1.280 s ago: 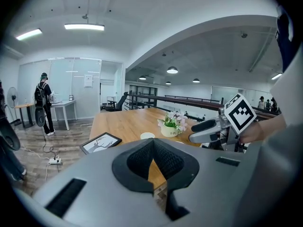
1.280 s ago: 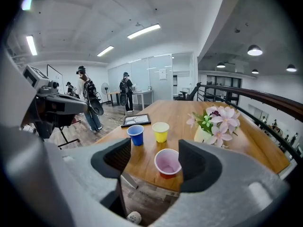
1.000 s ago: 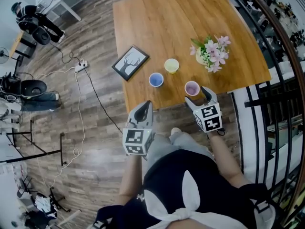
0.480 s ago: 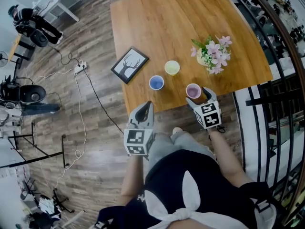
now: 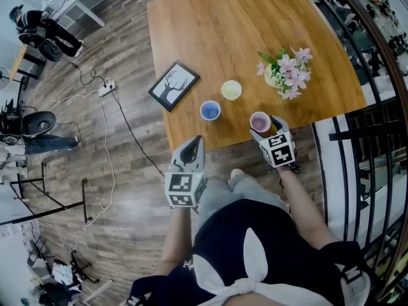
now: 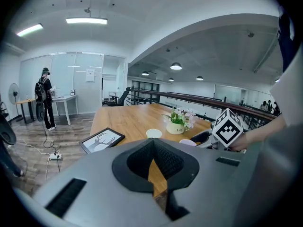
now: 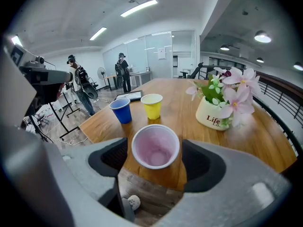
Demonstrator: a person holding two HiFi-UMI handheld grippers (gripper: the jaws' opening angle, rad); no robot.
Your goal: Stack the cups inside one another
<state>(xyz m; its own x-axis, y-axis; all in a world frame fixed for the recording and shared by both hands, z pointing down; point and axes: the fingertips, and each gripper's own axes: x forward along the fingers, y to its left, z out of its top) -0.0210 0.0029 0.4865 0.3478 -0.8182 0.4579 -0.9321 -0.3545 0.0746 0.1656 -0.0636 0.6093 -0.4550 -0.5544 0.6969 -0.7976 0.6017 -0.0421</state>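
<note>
Three paper cups stand near the front edge of the wooden table: a pink cup, a blue cup and a yellow cup. My right gripper is open wide, with one jaw on each side of the pink cup. A gap shows between the cup and each pad. The blue cup and yellow cup stand beyond it. My left gripper hangs off the table's front edge, shut and empty.
A white pot of pink flowers stands right of the cups, and a framed tree picture lies at the left edge. A black railing runs along the right. Cables and a power strip lie on the wooden floor. A person stands far off.
My right gripper has sunk and moved forward, so the pink cup now sits between its jaws instead of ahead of them. The left gripper has barely shifted.
</note>
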